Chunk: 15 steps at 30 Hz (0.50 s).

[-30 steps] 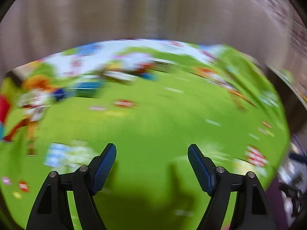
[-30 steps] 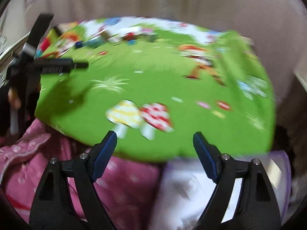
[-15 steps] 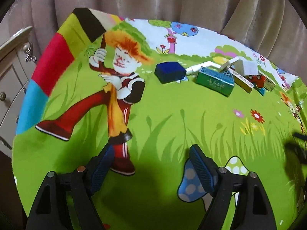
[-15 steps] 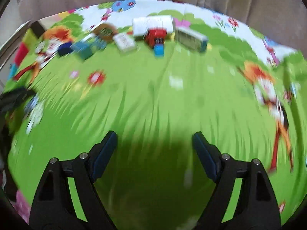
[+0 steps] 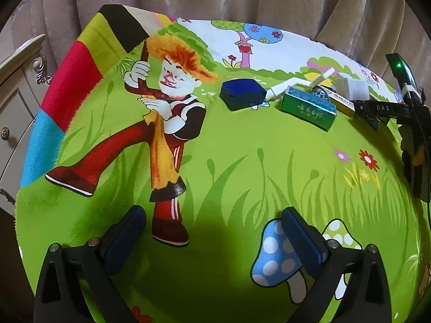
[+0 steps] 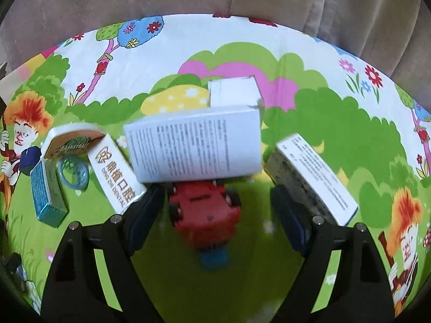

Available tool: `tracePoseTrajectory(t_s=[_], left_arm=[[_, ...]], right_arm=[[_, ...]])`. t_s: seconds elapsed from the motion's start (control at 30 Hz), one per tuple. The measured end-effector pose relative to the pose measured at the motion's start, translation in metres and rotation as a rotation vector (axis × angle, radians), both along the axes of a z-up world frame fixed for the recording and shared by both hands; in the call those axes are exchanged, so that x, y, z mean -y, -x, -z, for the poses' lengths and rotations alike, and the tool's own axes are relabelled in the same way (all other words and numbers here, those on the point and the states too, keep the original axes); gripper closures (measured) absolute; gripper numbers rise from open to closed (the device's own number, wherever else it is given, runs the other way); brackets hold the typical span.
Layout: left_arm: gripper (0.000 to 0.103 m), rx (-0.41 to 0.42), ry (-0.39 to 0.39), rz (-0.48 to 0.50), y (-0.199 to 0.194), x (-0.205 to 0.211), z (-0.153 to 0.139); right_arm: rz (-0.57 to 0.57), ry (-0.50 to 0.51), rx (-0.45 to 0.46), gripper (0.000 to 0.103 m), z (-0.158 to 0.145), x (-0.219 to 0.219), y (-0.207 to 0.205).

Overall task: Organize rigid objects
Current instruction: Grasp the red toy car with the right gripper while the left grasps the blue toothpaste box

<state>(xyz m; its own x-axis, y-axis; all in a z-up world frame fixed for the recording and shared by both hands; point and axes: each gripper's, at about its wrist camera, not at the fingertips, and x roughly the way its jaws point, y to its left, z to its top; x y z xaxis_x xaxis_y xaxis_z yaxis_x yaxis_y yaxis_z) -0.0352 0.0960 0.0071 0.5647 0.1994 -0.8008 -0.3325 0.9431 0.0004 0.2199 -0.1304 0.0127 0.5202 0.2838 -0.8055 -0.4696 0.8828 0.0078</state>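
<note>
A red toy car [image 6: 204,210] with a blue piece [image 6: 214,259] at its near end lies between the fingers of my right gripper [image 6: 216,192]. The jaws are closing, and the pads stand clear of the car's sides. A large white printed box [image 6: 194,145] leans over the car's far end. My left gripper [image 5: 212,212] hovers above bare green cloth, its jaws opening with nothing between them. A dark blue box [image 5: 241,93] and a green box [image 5: 308,106] lie far ahead of it.
Around the car lie a white dental box [image 6: 118,172], a long white box [image 6: 309,177], a small white box [image 6: 234,91], a teal box [image 6: 44,188], a teal ring [image 6: 74,175] and a basketball tin [image 6: 72,142]. A curtain hangs behind the table. A cabinet [image 5: 16,86] stands left.
My right gripper swept forward across the table to the pile, and the red car now sits between its jaws. The left gripper's jaws widened, and the right tool's black frame entered the left wrist view.
</note>
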Motion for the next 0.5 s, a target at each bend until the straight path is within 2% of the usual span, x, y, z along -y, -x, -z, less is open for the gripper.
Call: tracePoseTrajectory(t_s=[0.07,0.2,0.3,0.33,0.43,0.5], left_arm=[[0.0,-0.001,-0.001,-0.001,0.0,0.0,0.0],[0.0,-0.007,0.0,0.0,-0.001,0.001,-0.001],[0.0,-0.033,0.02,-0.035,-0.009,0.0,-0.002],[0.0,-0.032,0.054,-0.056,-0.013,0.003,-0.003],[0.0,0.028,0.246,-0.067,-0.032,0.017,-0.012],[0.0,0.075,0.334,-0.109,-0.056,0.033,-0.016]], right_arm=[[-0.01,-0.009,0.005,0.066,-0.005,0.002,0.005],[-0.045,-0.05,-0.015,0.065,-0.008,0.024,0.044],[-0.075,0.0,0.014,0.065,-0.007,0.036,0.081],[-0.085,0.006,0.021,0.066,-0.007,0.04,0.095],[-0.102,-0.002,0.059,0.066,-0.005,0.05,0.122],[-0.096,-0.011,0.065,0.066,-0.005,0.053,0.124]])
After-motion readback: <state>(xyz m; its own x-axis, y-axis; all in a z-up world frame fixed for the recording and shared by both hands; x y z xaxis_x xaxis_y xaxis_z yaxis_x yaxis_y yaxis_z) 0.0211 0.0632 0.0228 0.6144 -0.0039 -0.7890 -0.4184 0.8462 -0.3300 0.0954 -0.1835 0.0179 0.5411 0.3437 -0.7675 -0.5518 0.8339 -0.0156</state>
